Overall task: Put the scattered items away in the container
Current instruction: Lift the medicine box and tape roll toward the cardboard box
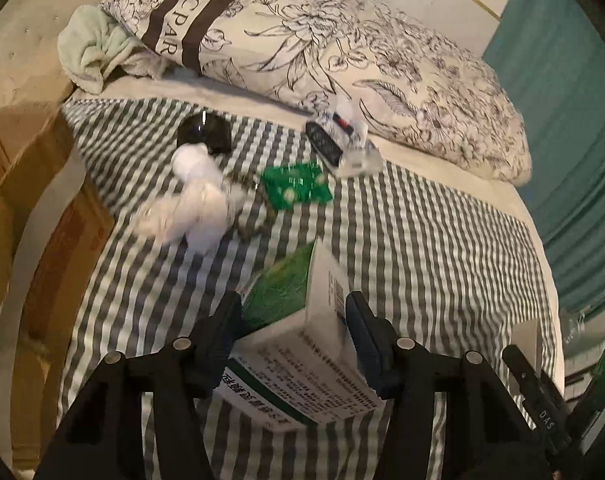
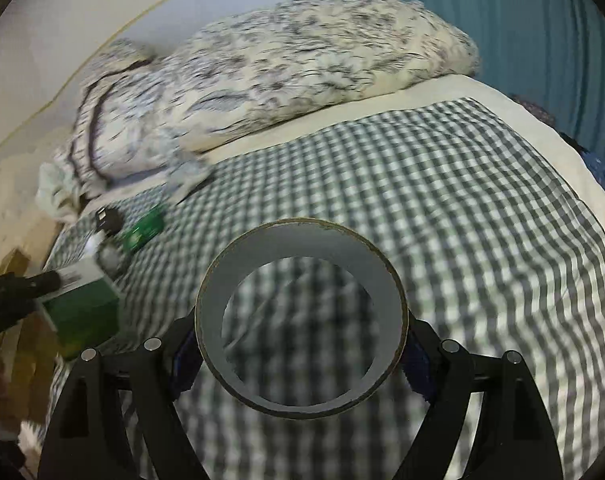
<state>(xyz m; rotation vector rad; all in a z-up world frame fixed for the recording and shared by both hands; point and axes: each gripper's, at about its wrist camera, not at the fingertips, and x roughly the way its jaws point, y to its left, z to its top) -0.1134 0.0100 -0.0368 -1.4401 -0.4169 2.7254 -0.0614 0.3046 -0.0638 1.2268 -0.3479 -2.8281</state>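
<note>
My left gripper (image 1: 294,320) is shut on a green and white carton (image 1: 302,320) and holds it above the checked bedspread (image 1: 422,240). The carton also shows in the right wrist view (image 2: 82,304), at the far left. My right gripper (image 2: 302,344) is shut on a grey tape roll (image 2: 302,248), held upright over the bedspread (image 2: 462,220). On the bed lie a green packet (image 1: 296,186), a black round case (image 1: 204,134), white fluffy items (image 1: 194,208), a dark remote (image 1: 322,146) and a clear plastic pack (image 1: 352,140). A cardboard box (image 1: 26,200) stands at the bed's left edge.
A floral duvet and pillow (image 1: 342,60) lie along the far side of the bed. A pale green towel (image 1: 90,52) sits at the far left corner. A teal curtain (image 1: 562,100) hangs on the right. The view is blurred.
</note>
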